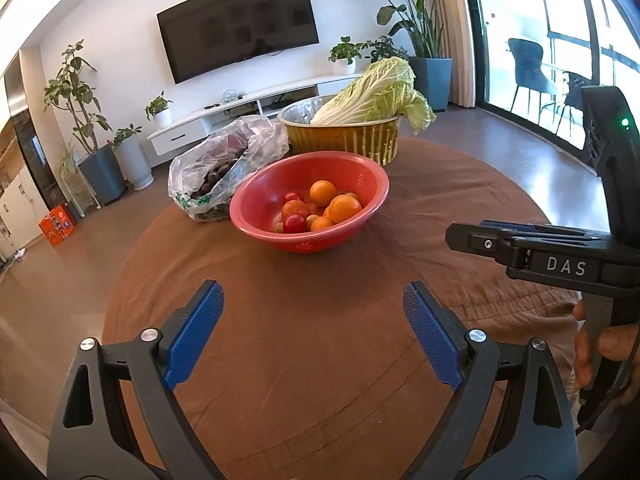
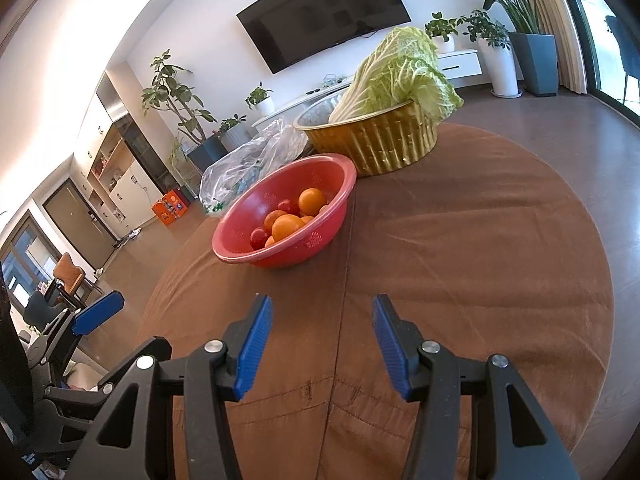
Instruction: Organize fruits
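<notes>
A red bowl point(image 1: 360, 178) point(image 2: 240, 216) sits near the middle of a round table with a brown cloth point(image 1: 320, 320) point(image 2: 460, 260). It holds oranges point(image 1: 344, 208) point(image 2: 287, 226) and small red tomatoes point(image 1: 294, 223) point(image 2: 259, 236). My left gripper point(image 1: 314, 300) is open and empty, low over the cloth in front of the bowl. My right gripper point(image 2: 322, 312) is open and empty, also short of the bowl; its body shows at the right of the left wrist view point(image 1: 560, 256).
A gold basket point(image 1: 360, 140) point(image 2: 380, 148) with a napa cabbage point(image 1: 380, 92) point(image 2: 400, 72) stands behind the bowl. A clear plastic bag point(image 1: 216, 168) point(image 2: 248, 160) with dark round items lies left of it. TV, plants and floor lie beyond the table edge.
</notes>
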`<state>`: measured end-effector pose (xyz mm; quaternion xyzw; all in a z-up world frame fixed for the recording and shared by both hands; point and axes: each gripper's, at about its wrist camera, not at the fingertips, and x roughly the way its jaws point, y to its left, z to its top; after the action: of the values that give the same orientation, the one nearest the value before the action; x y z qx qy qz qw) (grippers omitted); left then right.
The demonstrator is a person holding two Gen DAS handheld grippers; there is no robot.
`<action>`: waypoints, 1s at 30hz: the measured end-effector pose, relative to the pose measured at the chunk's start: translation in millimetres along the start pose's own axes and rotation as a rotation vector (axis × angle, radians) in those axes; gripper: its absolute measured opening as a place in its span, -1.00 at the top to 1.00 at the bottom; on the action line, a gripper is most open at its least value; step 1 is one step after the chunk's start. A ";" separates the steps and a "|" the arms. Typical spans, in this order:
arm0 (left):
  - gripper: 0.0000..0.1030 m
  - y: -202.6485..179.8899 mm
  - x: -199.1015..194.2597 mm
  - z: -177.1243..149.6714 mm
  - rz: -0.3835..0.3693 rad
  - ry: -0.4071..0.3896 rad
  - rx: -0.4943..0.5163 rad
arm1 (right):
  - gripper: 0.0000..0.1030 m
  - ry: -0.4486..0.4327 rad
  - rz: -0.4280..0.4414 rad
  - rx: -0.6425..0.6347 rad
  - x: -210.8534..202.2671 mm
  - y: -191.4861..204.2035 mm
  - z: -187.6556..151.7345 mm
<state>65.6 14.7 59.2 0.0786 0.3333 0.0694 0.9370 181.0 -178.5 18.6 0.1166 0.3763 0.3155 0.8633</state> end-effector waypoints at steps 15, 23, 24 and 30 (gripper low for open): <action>-0.78 -3.8 -3.5 -3.3 -0.006 -0.006 0.005 | -0.08 0.004 0.000 -0.009 0.0 3.4 -2.6; -0.78 -5.3 -5.3 -4.1 -0.011 -0.010 0.002 | -0.08 0.005 0.000 -0.009 0.1 3.5 -2.6; -0.78 -5.4 -5.8 -4.5 -0.012 -0.010 0.002 | -0.08 0.004 -0.001 -0.010 0.1 3.6 -2.7; -0.78 -6.2 -6.8 -5.6 -0.010 -0.012 0.002 | -0.08 0.005 0.000 -0.010 -0.2 3.4 -3.9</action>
<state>57.3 7.9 58.0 0.0782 0.3283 0.0638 0.9392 176.5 -176.2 17.6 0.1115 0.3770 0.3178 0.8628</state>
